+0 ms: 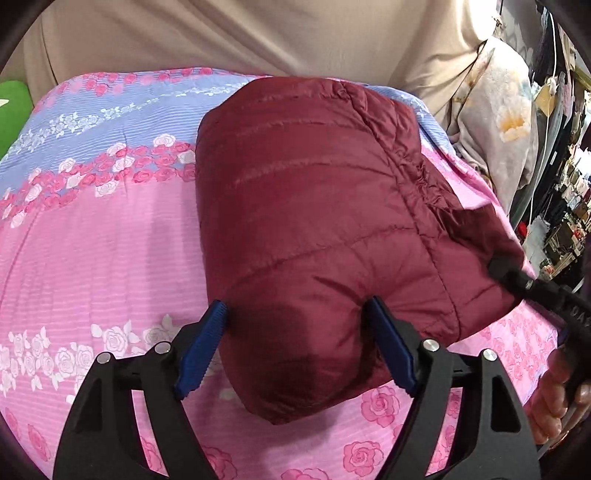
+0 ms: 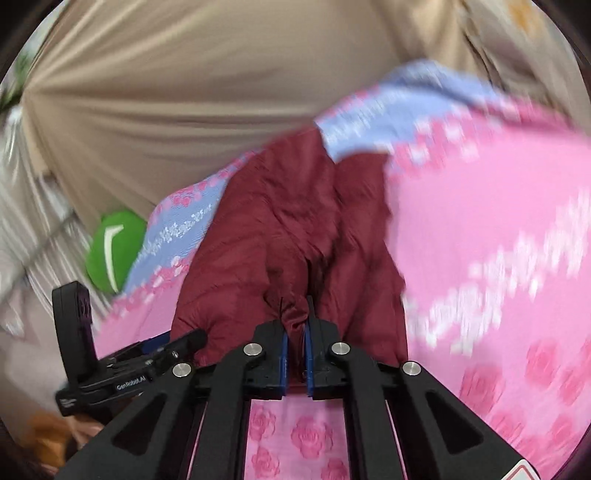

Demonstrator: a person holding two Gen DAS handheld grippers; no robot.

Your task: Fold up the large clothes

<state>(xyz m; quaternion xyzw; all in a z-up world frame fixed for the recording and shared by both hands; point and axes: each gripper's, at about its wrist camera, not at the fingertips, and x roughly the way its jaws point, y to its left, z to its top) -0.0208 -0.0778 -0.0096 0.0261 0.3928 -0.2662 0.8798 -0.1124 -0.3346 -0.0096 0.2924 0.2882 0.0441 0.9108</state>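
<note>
A maroon quilted puffer jacket (image 1: 317, 206) lies folded in a thick bundle on a pink and blue rose-print bedsheet (image 1: 92, 258). My left gripper (image 1: 297, 314) is open, its blue fingers on either side of the bundle's near corner. In the right wrist view the jacket (image 2: 280, 229) is bunched and creased. My right gripper (image 2: 295, 332) is shut on a pinch of its maroon fabric. The right gripper also shows at the right edge of the left wrist view (image 1: 517, 280), at the jacket's side.
A beige curtain (image 1: 240, 33) hangs behind the bed. A green cushion (image 2: 114, 251) sits at the bed's far left edge. A pale floral blanket (image 1: 498, 122) and cluttered shelves (image 1: 565, 206) stand to the right. The left gripper's body (image 2: 110, 369) shows in the right wrist view.
</note>
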